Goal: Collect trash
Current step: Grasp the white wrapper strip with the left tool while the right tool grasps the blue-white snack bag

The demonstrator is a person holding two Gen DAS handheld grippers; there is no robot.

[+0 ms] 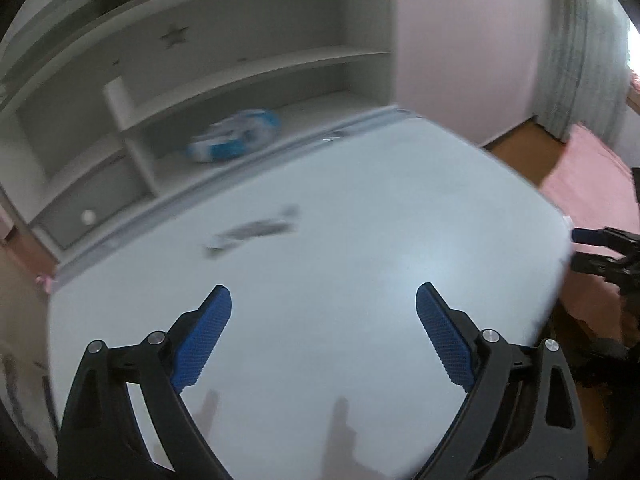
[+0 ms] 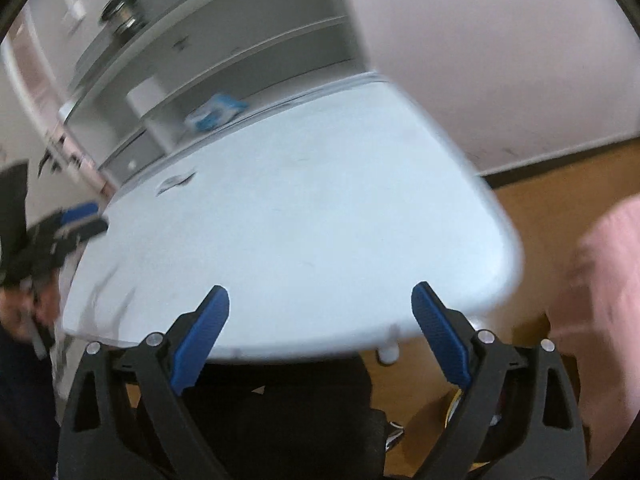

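Both grippers, left point(image 1: 323, 294) and right point(image 2: 320, 294), are held spread wide and empty above the table point(image 1: 360, 240). One wrapper point(image 1: 252, 232) is seen beyond, unobstructed; shelves point(image 1: 224, 80) behind.

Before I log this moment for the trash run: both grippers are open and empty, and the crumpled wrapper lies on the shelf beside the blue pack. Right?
Not quite. The wrapper lies on the white table, as the left wrist view shows. The blue pack alone sits on the shelf. Left gripper and right gripper are open, empty.
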